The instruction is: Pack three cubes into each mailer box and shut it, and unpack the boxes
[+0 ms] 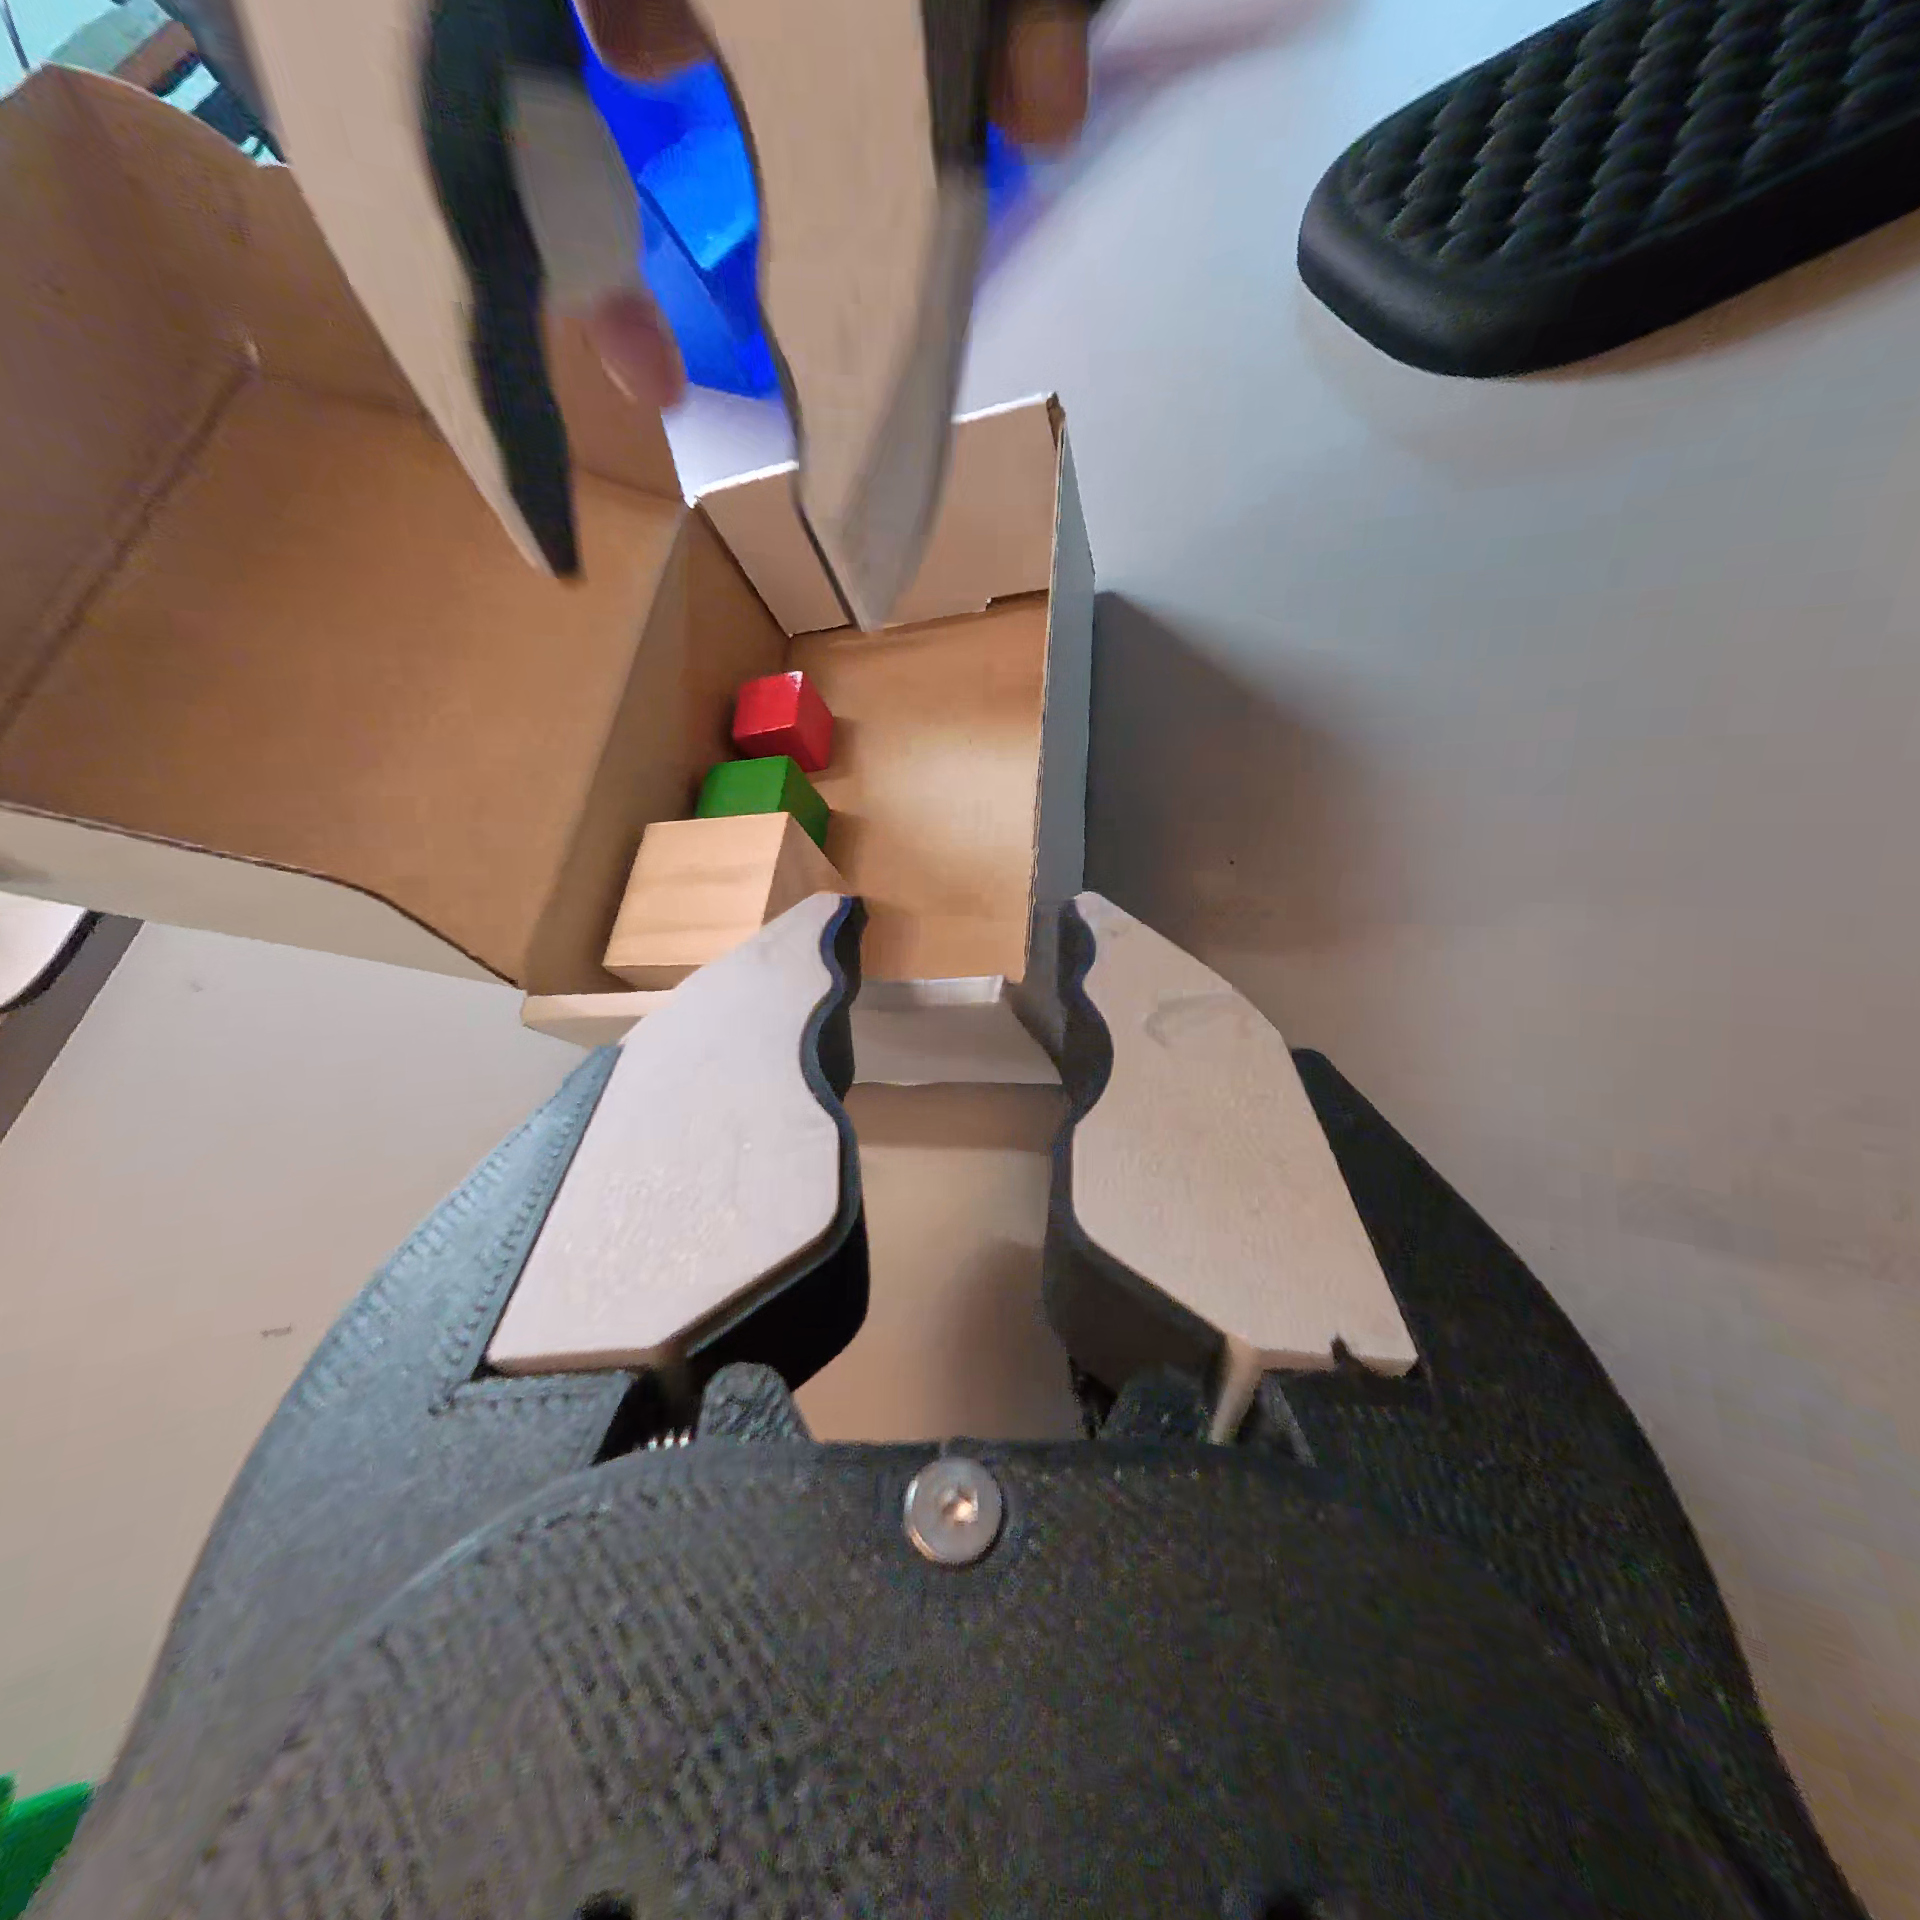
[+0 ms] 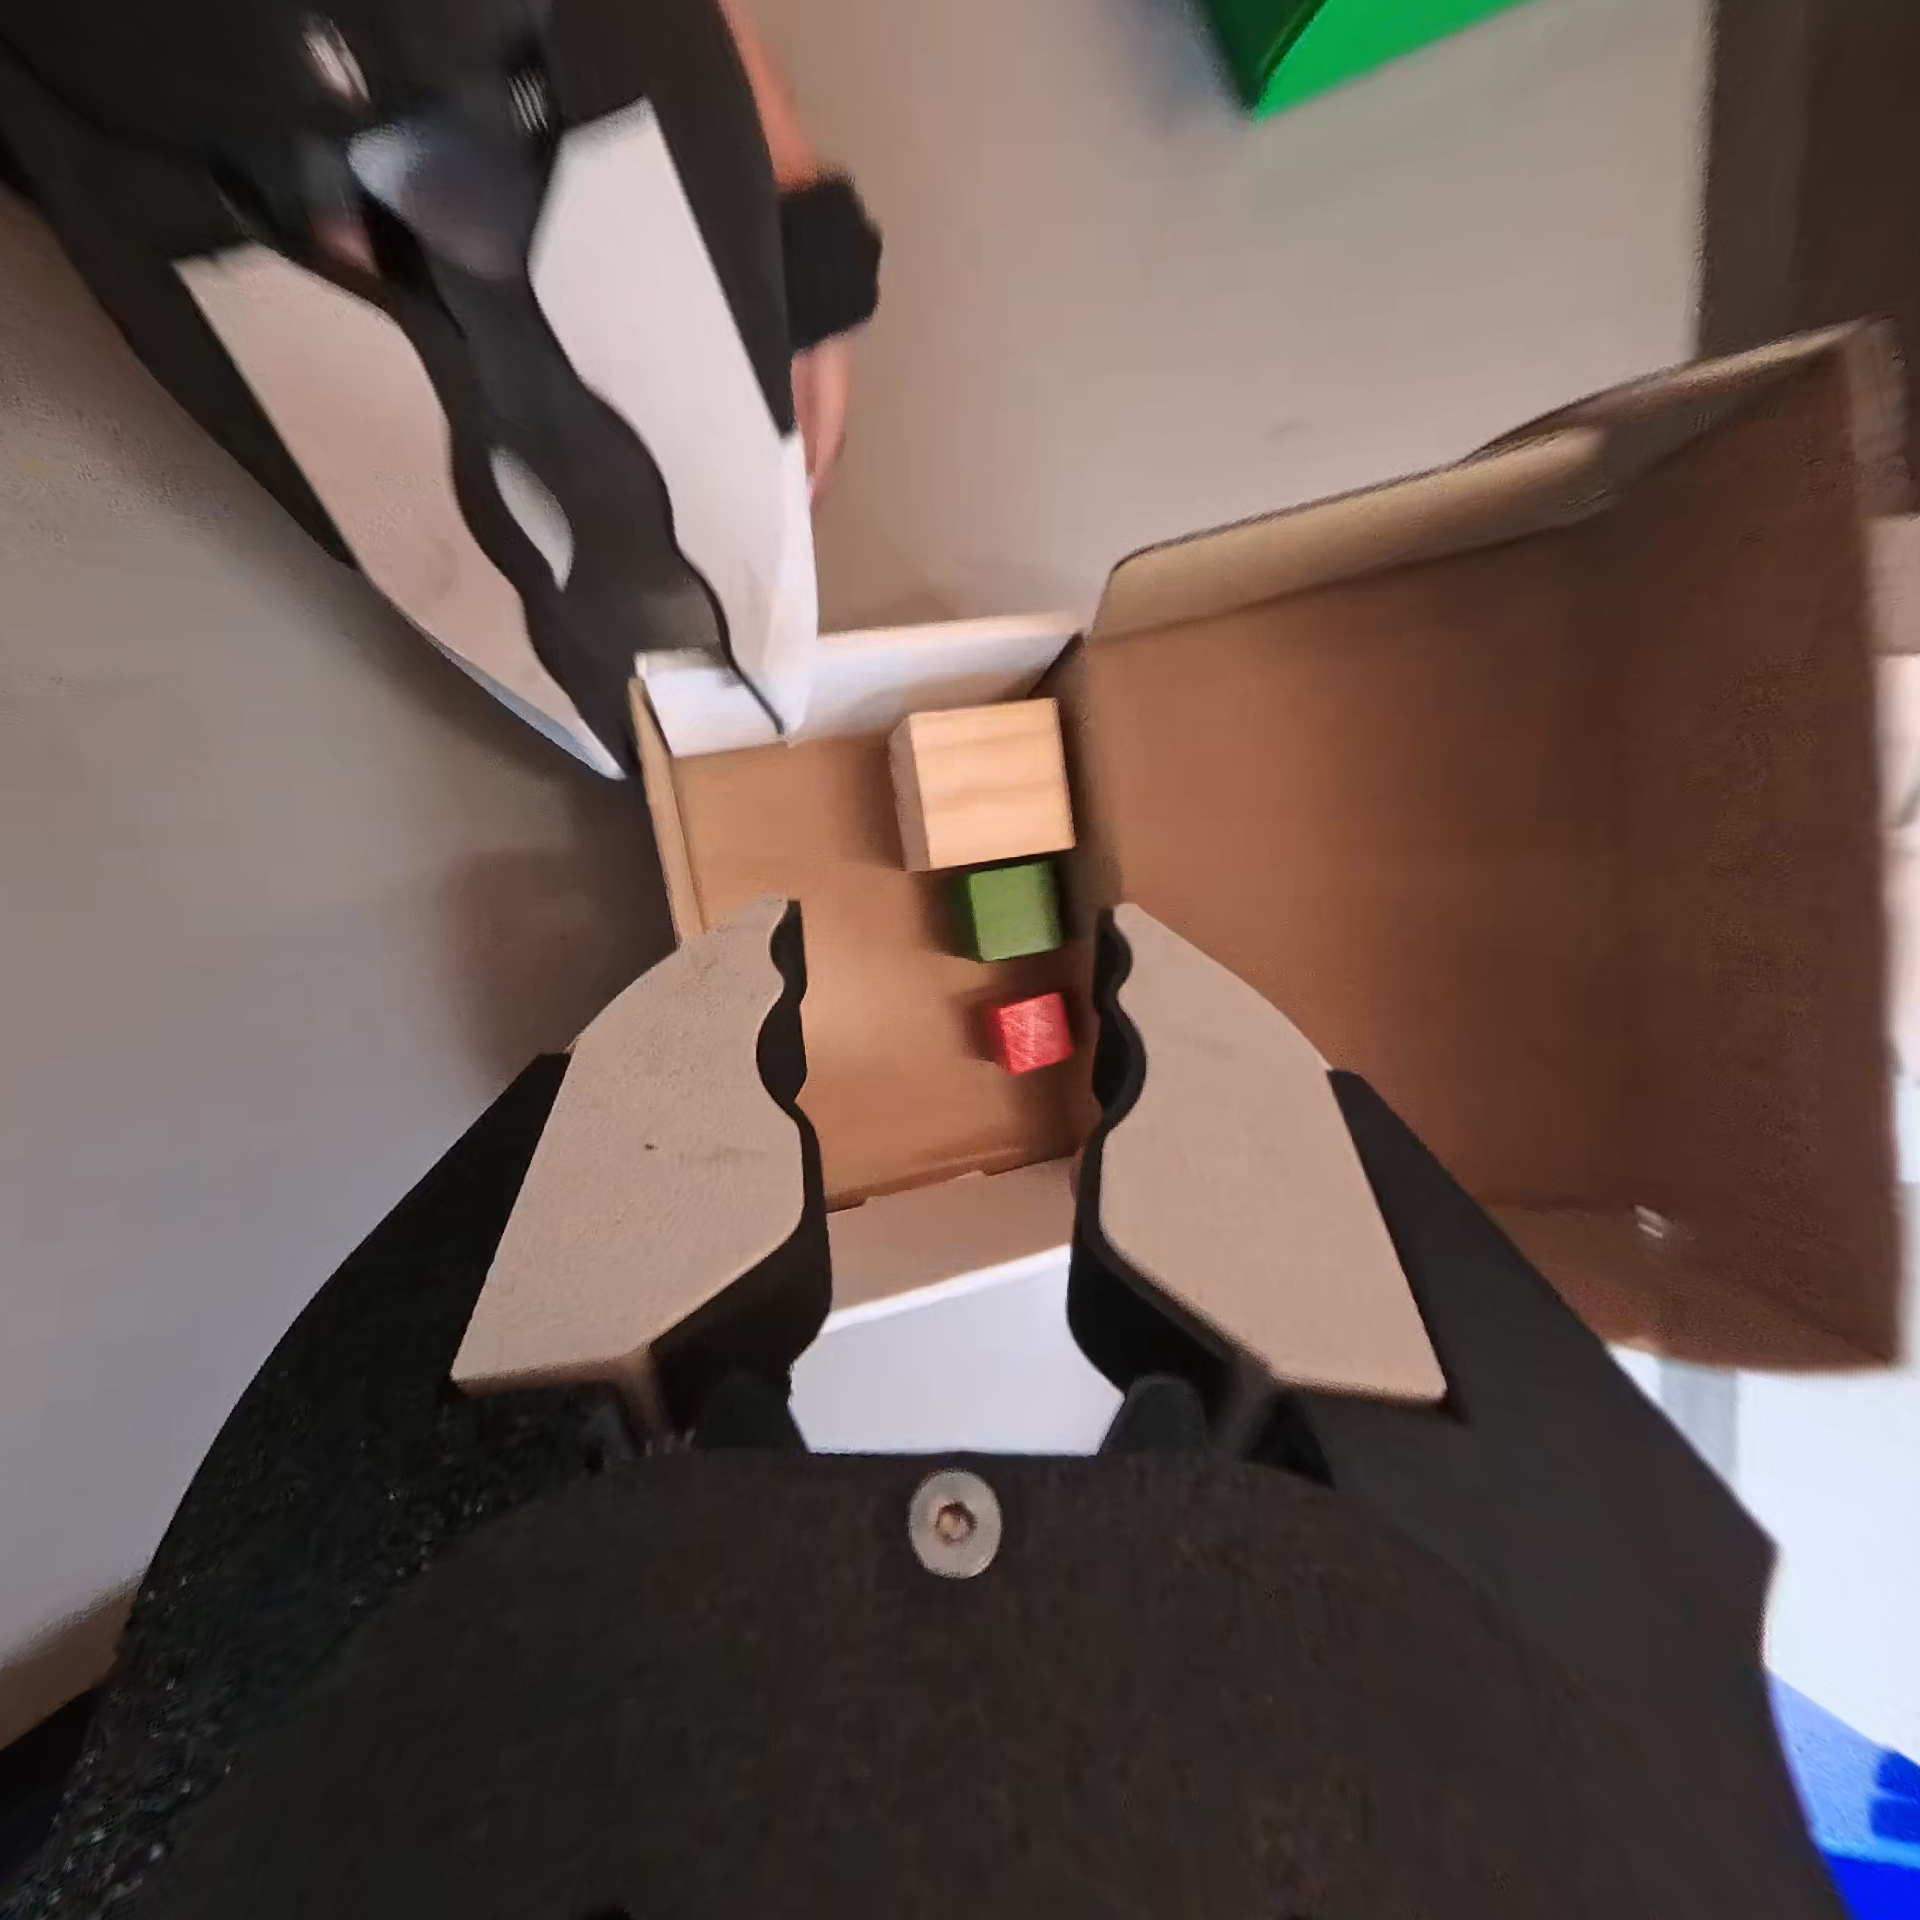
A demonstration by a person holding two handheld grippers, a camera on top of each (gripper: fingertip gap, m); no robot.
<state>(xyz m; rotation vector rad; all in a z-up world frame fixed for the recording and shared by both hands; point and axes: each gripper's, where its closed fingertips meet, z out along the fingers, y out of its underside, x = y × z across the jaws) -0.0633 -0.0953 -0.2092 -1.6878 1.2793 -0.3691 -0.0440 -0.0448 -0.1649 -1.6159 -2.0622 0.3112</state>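
**Three cubes sit in an open mailer box, a gripper at each end**

Three cubes lie in a row along one inner wall of the mailer box [image 1: 935, 790]. Going left to right in the left wrist view: the brown lid [image 1: 239, 582] stands raised on the left, and beside it, along the box's left wall, are the plain wooden cube [image 1: 707, 894], the green cube [image 1: 764, 790] touching it, and the red cube [image 1: 784, 717] a little apart. The left gripper [image 1: 956, 920] hovers at the near end wall with its jaws parted and nothing between them. The right gripper [image 2: 951, 940] reaches in from the far end, jaws likewise spread and holding nothing; in its own view the red cube [image 2: 1029, 1031] lies nearest its tips.

Whether this is the end of packing or the start of unpacking cannot be told (the count of three fits either). To shut the box, the lid needs folding down over the cubes and its flaps tucked in; to unpack, the right gripper needs to drop around the red cube and close.
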